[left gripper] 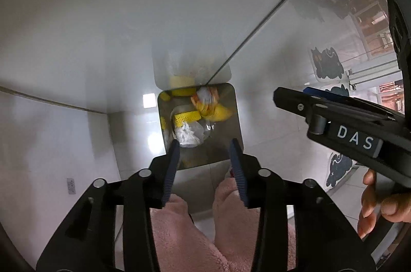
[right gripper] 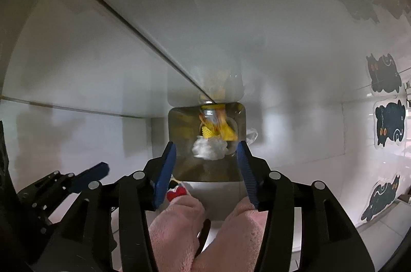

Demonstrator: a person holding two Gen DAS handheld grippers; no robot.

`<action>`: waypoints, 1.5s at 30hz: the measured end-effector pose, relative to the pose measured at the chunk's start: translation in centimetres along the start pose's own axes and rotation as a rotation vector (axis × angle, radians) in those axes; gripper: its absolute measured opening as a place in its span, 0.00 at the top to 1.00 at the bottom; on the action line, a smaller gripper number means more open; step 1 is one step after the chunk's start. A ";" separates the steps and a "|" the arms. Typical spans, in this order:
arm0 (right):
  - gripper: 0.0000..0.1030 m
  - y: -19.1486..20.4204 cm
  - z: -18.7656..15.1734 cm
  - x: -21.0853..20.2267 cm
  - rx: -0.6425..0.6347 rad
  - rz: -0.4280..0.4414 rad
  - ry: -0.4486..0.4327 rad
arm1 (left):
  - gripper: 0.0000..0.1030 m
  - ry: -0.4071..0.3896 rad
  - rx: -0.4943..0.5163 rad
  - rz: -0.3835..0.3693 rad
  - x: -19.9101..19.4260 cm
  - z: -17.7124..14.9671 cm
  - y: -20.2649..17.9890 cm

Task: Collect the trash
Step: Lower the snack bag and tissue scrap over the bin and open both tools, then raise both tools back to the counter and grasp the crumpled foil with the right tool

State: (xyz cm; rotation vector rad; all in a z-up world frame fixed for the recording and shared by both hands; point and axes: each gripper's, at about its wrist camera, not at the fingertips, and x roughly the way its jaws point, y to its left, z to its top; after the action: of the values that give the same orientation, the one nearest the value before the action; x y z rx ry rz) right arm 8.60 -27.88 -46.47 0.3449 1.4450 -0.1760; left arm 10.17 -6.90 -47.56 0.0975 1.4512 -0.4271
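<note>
- The metal trash bin [left gripper: 237,118] stands on the floor against the white wall, open at the top, and both grippers point almost straight down into its mouth.
- Left gripper [left gripper: 205,147]: its blue jaws are spread with nothing between them; the crumpled white paper [left gripper: 188,134] lies below and just past the left fingertip, inside the bin.
- Right gripper [right gripper: 206,150]: jaws likewise spread. A white wad [right gripper: 209,147] shows in the gap between the tips, blurred; it looks clear of both pads and on its way down into the bin [right gripper: 177,118], though contact cannot be ruled out.
- Deeper in the bin sits yellow netted packaging [left gripper: 186,116] and a yellow-orange wrapper [left gripper: 209,105], piled toward the wall side.
- Another scrap of clear film [right gripper: 253,136] hangs at the bin's right rim in the right wrist view; whether it is inside or outside I cannot tell.
- The relation that matters: the bin opening lies directly under both sets of jaws, so anything let go falls inside. The right gripper is the nearer one to that rim scrap.
- The person's pink fleece slippers [left gripper: 177,228] stand just short of the bin.
</note>
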 end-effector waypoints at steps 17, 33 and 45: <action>0.03 -0.2 -1.4 -9.2 -0.013 -0.013 -0.134 | 0.14 -0.145 0.011 0.053 -10.0 -1.8 0.7; 0.03 0.0 1.1 -21.8 -0.030 0.025 -0.372 | 0.11 -0.292 -0.006 0.127 -20.4 -0.5 1.6; 0.19 1.1 6.0 -25.4 -0.083 0.060 -0.476 | 0.11 -0.420 0.008 0.146 -26.5 4.3 1.5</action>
State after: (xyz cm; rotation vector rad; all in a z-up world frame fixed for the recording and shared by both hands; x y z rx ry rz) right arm 11.41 -31.15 -20.71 0.2560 0.9675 -0.1375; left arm 13.16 -0.95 -21.48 0.1121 1.0218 -0.3110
